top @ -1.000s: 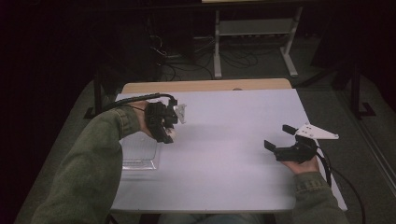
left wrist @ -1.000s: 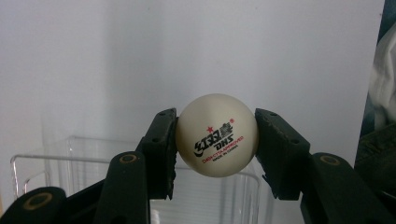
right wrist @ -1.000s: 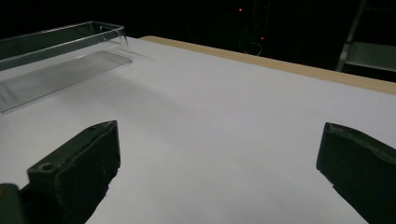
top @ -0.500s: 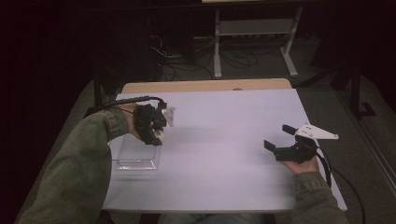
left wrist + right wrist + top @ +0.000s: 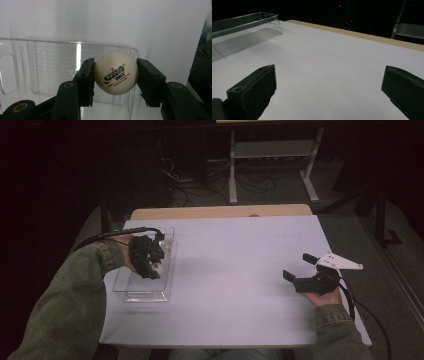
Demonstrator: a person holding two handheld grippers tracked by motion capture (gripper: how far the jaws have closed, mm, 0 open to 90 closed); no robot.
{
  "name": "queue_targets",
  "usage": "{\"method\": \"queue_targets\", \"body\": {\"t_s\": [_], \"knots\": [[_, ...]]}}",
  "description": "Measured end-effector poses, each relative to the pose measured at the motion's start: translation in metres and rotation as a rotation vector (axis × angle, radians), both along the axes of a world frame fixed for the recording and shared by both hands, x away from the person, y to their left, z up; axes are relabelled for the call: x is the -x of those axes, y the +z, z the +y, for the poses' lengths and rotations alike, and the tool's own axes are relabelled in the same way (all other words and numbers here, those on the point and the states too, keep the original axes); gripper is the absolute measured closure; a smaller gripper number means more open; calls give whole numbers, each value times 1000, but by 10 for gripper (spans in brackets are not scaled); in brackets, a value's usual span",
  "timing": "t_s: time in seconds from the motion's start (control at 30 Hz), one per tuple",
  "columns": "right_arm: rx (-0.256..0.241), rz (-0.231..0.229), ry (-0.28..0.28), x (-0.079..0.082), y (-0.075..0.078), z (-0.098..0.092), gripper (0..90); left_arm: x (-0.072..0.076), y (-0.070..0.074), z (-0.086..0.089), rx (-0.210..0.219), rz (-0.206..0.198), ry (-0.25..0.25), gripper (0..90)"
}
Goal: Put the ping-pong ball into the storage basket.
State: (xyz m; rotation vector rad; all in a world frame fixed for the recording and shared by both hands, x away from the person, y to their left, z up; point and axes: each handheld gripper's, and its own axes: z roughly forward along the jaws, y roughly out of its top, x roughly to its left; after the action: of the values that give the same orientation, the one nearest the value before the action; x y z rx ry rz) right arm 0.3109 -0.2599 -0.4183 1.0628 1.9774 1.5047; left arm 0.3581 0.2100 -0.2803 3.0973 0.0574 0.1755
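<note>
The white ball [image 5: 116, 72] carried a black logo reading "DHS" beside stylised characters, a small red star above it and 2 lines of tiny red print below, of which "ITTA APPROVED" could partly be made out; the rest was too small to read. That ball sat squarely between the 2 black jaws of the left gripper [image 5: 116, 75], pinched at its sides near the jaw tips and clamped there. In the left gripper view the ball hung over the clear plastic tray [image 5: 62, 67], whose ribbed floor and far wall showed behind it. From the high view, the left gripper [image 5: 150, 265] was above the tray [image 5: 127, 290], which lay on the white table [image 5: 240, 270] near its left edge. The right gripper [image 5: 300, 270] rested well apart from the tray, toward the table's right edge, its jaws spread wide with nothing between them; the right gripper view showed bare table between them and the tray [image 5: 244, 32] beyond.
</note>
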Motion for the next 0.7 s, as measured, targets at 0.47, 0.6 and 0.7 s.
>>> {"method": "queue_targets", "body": {"t_s": [0.47, 0.6, 0.7], "knots": [[-17, -12, -7, 1, 2, -4, 0, -6, -9, -1, -3, 26, 0, 508], [-19, -13, -9, 2, 2, -4, 0, -8, -15, 1, -8, 29, 5, 508], [-15, -15, -7, 1, 2, -4, 0, -9, -17, 2, -3, 31, 3, 508]]}}
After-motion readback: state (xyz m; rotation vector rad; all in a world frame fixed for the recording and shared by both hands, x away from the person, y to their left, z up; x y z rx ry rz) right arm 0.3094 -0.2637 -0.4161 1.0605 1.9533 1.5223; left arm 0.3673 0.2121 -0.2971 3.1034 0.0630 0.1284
